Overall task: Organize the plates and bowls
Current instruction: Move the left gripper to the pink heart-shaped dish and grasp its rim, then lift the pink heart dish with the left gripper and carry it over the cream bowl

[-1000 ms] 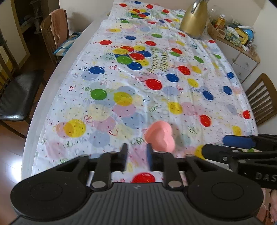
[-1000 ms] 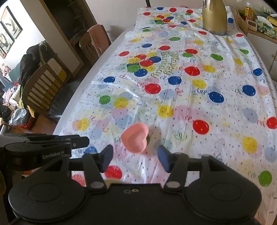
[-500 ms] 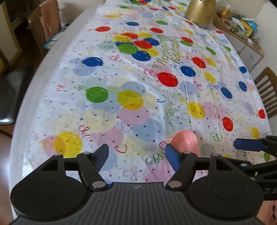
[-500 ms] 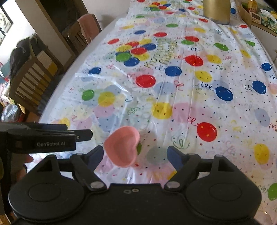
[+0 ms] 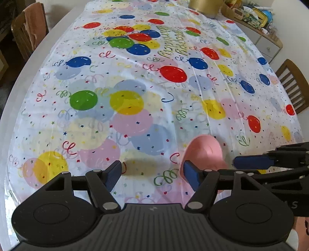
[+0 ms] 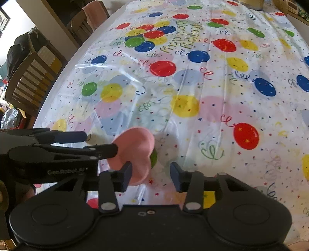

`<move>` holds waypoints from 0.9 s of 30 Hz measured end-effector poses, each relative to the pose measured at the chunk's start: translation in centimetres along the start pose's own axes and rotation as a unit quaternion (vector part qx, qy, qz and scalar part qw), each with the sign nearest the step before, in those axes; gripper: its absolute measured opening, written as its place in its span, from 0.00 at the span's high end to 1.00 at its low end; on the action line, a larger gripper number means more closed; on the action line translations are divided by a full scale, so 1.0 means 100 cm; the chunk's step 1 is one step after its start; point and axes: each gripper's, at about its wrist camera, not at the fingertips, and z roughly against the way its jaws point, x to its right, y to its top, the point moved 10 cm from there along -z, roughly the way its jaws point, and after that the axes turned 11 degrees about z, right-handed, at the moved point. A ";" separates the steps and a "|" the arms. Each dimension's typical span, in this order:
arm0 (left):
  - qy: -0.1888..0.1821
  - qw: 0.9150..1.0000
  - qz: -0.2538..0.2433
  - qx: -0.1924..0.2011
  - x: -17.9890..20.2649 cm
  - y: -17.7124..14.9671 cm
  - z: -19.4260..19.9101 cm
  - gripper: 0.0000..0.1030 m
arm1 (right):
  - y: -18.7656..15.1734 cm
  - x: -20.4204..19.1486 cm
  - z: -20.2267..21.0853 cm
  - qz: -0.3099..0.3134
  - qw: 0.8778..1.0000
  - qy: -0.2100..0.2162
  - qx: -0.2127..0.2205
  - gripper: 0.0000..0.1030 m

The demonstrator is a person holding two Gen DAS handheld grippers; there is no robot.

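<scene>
Right hand-held gripper closing, nothing gripped; its view alone shows green beneath pink heart bowl

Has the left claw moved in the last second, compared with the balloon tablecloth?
Yes. The left claw has dropped toward the tablecloth: the printed balloons look bigger, and the far gold kettle has slid to the top edge.

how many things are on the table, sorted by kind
pink heart-shaped bowl: 1
gold kettle, far end of the tablecloth, only partly in view: 1
Total: 2
No plates show in either view.
</scene>
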 end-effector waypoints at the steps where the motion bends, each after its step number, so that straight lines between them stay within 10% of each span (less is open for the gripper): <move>1: -0.001 1.000 -0.002 0.002 0.001 0.000 0.000 0.35 | 0.000 -0.002 -0.001 0.001 1.000 0.002 -0.001 0.68; 10: -0.039 0.999 -0.007 -0.012 0.012 -0.002 0.002 0.69 | -0.001 -0.007 -0.008 -0.005 1.000 0.000 -0.007 0.88; 27: -0.082 0.996 0.006 -0.038 0.019 -0.011 0.005 0.90 | 0.002 -0.008 -0.004 -0.014 0.999 -0.031 0.001 0.98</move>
